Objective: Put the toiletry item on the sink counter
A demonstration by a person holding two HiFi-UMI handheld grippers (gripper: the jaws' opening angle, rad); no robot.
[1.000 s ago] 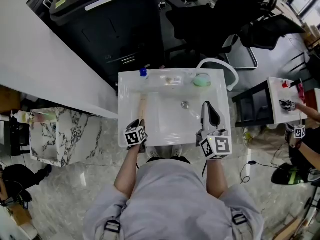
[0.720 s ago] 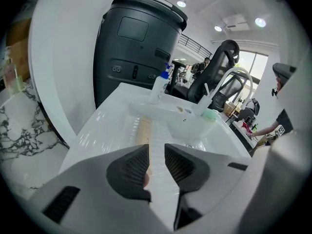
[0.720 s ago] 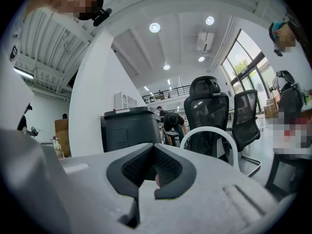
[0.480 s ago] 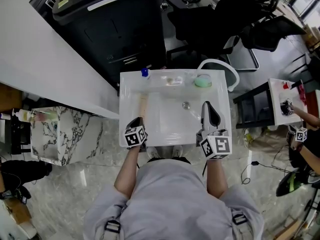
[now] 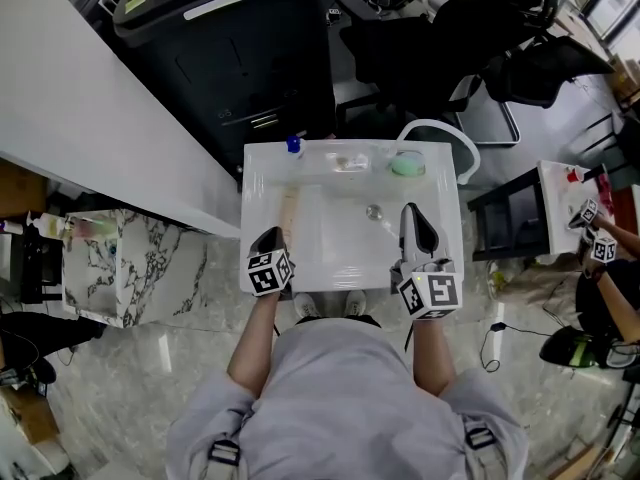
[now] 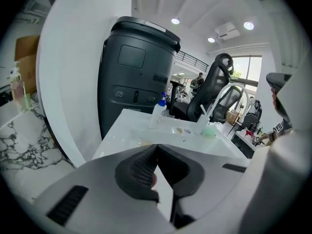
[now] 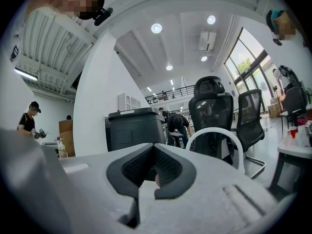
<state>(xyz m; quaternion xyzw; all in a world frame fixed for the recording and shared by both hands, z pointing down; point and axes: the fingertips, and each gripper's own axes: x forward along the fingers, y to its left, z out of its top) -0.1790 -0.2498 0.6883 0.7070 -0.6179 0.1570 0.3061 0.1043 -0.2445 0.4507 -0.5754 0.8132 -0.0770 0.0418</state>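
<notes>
A white sink [image 5: 445, 230] stands in front of me in the head view. On its back ledge are a blue-capped bottle [image 5: 292, 147], a small soap dish [image 5: 350, 162] and a green round item [image 5: 406, 165]. A tan stick-like item [image 5: 289, 208] lies along the sink's left rim, just ahead of my left gripper [image 5: 270, 233]. That gripper is shut with nothing in it. My right gripper [image 5: 411, 210] hovers over the basin's right side near the drain [image 5: 373, 211], also shut and empty. The left gripper view shows the bottle [image 6: 158, 112] and green item [image 6: 210, 131] beyond the left gripper [image 6: 157, 146].
A large black bin [image 5: 230, 58] stands right behind the sink. A marble-patterned cabinet [image 5: 120, 268] is to the left and a white side table [image 5: 560, 203] to the right, with a person's hands there. A white curved pipe [image 5: 445, 128] arches at the sink's back right.
Both grippers stay where they were, still shut. The items on the sink have not moved. Only my view has shifted slightly.
</notes>
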